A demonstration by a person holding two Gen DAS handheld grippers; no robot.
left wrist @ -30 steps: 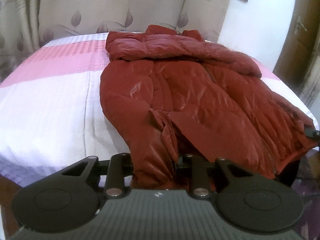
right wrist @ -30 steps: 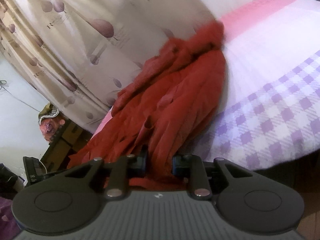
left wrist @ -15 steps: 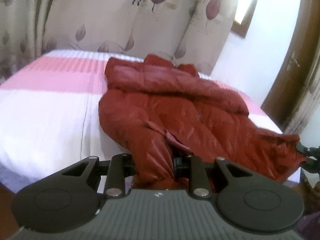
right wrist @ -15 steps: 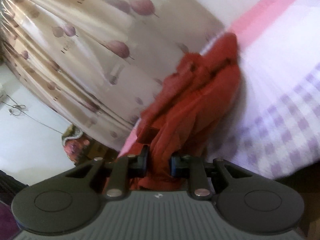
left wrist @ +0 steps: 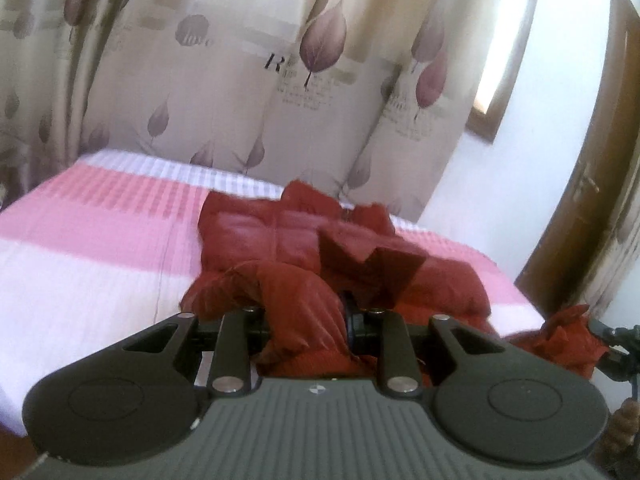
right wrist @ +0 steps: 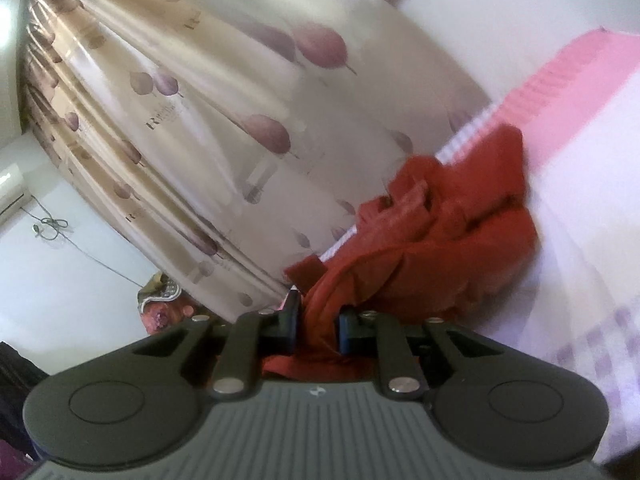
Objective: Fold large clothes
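A dark red puffer jacket (left wrist: 280,240) lies on the bed, its collar end toward the curtain. My left gripper (left wrist: 306,322) is shut on a thick bunch of the jacket's near hem, lifted off the sheet. In the right wrist view my right gripper (right wrist: 318,326) is shut on another fold of the same jacket (right wrist: 440,240), also raised, with the cloth bunched back toward the collar. At the right edge of the left wrist view the right gripper (left wrist: 608,340) shows with red cloth in it. Fingertips of both are buried in fabric.
The bed (left wrist: 80,248) has a pink, white and lilac checked sheet. A leaf-print curtain (left wrist: 280,80) hangs behind it. A brown door (left wrist: 592,184) stands at the right, and an air conditioner (right wrist: 12,188) and cluttered items (right wrist: 160,300) at the far side.
Both grippers have risen with the jacket's hem, lifting it and folding it over toward the collar. The views tipped up, so more curtain and less bed show.
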